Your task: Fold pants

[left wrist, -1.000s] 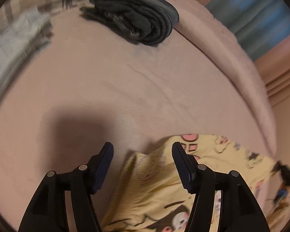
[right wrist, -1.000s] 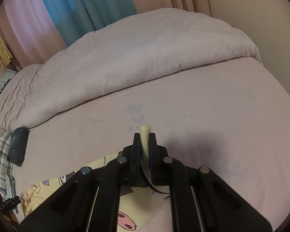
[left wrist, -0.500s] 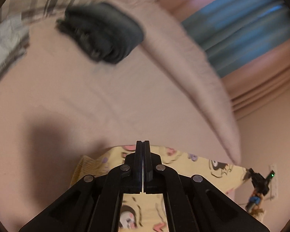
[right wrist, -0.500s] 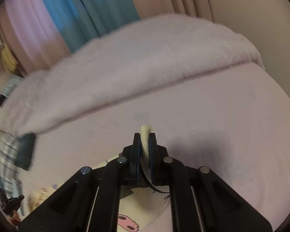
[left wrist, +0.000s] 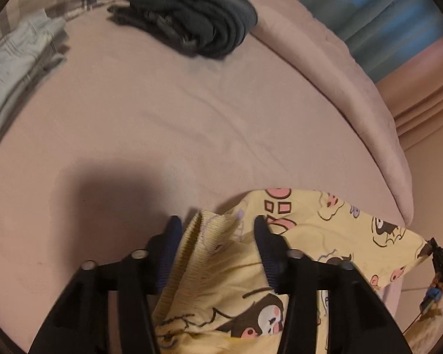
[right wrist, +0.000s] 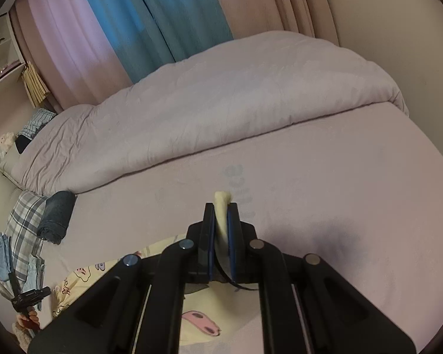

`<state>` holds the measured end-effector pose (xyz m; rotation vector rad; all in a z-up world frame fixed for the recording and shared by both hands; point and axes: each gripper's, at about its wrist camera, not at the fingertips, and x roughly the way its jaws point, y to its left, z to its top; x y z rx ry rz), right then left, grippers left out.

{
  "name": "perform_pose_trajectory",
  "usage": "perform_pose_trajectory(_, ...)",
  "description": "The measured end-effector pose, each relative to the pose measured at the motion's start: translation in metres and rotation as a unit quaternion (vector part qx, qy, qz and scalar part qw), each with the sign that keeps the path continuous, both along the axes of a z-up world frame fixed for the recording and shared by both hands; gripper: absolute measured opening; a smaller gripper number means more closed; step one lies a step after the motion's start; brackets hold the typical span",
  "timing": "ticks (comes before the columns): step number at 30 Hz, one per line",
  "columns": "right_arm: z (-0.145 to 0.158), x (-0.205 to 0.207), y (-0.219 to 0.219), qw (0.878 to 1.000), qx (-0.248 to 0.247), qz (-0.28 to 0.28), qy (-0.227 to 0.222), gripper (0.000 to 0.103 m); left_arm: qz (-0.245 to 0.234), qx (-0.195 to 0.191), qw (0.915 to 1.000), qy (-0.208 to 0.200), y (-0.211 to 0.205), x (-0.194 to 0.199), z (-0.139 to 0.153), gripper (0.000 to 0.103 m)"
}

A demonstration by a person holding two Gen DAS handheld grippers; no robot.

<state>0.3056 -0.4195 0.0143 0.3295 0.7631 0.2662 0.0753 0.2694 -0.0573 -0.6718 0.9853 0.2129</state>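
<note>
While the black gripper bodies are hiding much of the yellow pants [left wrist: 325,230], the cloth is lying on the pink bed [left wrist: 168,124]. Over it, the left gripper [left wrist: 215,227] is pointing forward with jaws wide apart, the ribbed waistband sitting between them; half a second ago they were shut. Beside it, the right gripper [right wrist: 221,215] is still pinching a yellow fold.

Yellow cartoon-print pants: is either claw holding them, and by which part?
The right claw pinches an edge fold of the yellow pants. The left claw is open, straddling the ribbed waistband.
</note>
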Motion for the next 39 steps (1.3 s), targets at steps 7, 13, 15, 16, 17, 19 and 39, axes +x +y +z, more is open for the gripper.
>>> perform_pose_trajectory(7, -0.009, 0.014, 0.004, 1.000, -0.009, -0.001, 0.015, 0.008, 0.005, -0.012, 0.9998, 0.017, -0.009, 0.014, -0.017, 0.000)
perform_pose_trajectory(13, 0.005, 0.017, -0.002, 1.000, 0.016, -0.010, 0.005, 0.008, 0.020, 0.005, 0.9960, -0.087, -0.004, -0.018, 0.043, 0.000)
perform_pose_trajectory(15, 0.024, 0.001, -0.009, 0.999, 0.034, -0.001, -0.026, 0.008, 0.023, -0.006, 0.9922, -0.122, 0.003, -0.043, 0.060, 0.000)
perform_pose_trajectory(16, 0.031, -0.010, -0.013, 0.999, 0.035, 0.004, -0.040, 0.008, 0.019, -0.008, 0.9907, -0.134, 0.005, -0.056, 0.064, 0.000)
perform_pose_trajectory(17, 0.037, -0.023, -0.017, 0.998, 0.034, 0.008, -0.050, 0.008, 0.018, -0.003, 0.9894, -0.144, 0.007, -0.068, 0.067, 0.000)
perform_pose_trajectory(19, 0.040, -0.052, -0.031, 0.997, 0.033, 0.012, -0.062, 0.008, 0.018, 0.023, 0.9886, -0.148, 0.006, -0.092, 0.064, 0.000)
perform_pose_trajectory(39, -0.133, -0.244, -0.118, 0.988, 0.112, -0.104, 0.037, 0.008, 0.072, -0.038, 0.9908, -0.108, 0.000, -0.206, 0.007, 0.000)
